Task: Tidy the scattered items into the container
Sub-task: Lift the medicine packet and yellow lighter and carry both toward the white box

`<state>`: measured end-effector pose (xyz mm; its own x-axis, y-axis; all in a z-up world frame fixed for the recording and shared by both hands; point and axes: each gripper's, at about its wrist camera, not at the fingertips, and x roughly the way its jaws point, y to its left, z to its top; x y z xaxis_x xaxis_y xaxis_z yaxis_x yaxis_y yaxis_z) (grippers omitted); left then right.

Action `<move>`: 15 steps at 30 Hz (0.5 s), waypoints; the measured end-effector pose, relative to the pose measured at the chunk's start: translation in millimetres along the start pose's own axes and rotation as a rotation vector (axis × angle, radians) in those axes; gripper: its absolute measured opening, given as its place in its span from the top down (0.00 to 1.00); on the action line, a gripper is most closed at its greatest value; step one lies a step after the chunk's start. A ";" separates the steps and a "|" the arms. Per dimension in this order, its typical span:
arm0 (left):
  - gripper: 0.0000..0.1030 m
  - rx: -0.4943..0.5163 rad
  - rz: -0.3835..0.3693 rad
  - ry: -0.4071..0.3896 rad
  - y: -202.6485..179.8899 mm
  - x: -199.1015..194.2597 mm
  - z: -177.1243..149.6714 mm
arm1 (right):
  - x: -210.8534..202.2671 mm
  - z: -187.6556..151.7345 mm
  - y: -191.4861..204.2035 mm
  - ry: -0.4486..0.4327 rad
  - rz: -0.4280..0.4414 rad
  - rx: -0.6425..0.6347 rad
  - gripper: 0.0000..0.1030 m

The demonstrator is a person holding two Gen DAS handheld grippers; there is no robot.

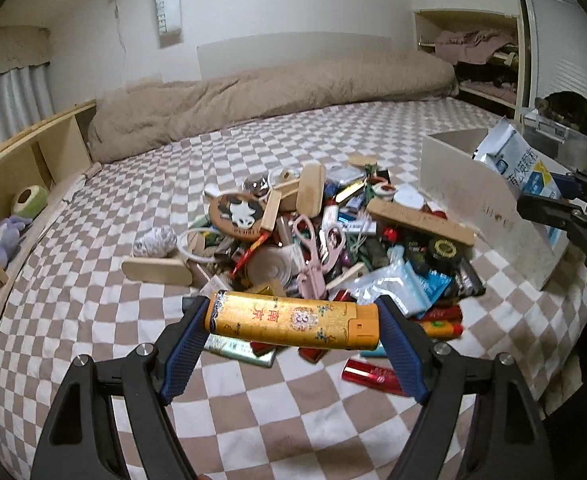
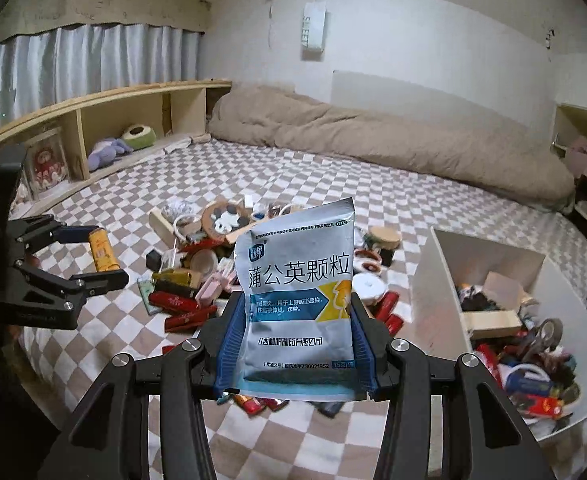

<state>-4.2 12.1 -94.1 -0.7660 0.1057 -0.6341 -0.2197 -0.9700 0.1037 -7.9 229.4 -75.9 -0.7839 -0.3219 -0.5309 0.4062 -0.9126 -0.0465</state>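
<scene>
Yellow box (image 1: 293, 322) pinched endwise in left hand-held gripper (image 1: 293, 336), sachet (image 2: 299, 300) in right hand-held gripper (image 2: 295, 344), both lifted clear for the container (image 2: 425, 280).

Lighter (image 1: 293, 322): yellow-orange, printed with red characters, lying crosswise at the lower middle of the left wrist view, clamped end to end, lifted clear of the bedsheet.
Sachet (image 2: 299, 300): silver-blue foil packet with large dark characters, upright in the middle of the right wrist view, pinched at its lower edges.
Pile (image 1: 313, 236): scissors, wooden blocks, wrappers, red tubes heaped mid-frame on the checked sheet.
Container (image 2: 425, 280): white open box, lower right, partly filled with mixed items.
</scene>
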 end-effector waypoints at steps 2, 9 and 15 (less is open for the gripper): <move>0.21 -0.003 -0.004 -0.008 -4.0 -1.6 5.6 | -4.2 5.6 -4.7 -0.015 -0.003 -0.003 0.52; 0.21 -0.012 -0.035 -0.043 -28.9 -6.6 30.8 | -19.3 20.4 -27.3 -0.066 -0.011 -0.005 0.52; 0.21 0.021 -0.081 -0.088 -63.2 -10.2 58.5 | -33.4 26.4 -54.3 -0.098 -0.032 0.005 0.52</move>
<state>-17.8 85.1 -49.4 -0.7952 0.2028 -0.5714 -0.2947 -0.9529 0.0719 -16.1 283.0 -33.3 -0.8386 -0.3155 -0.4441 0.3783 -0.9239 -0.0580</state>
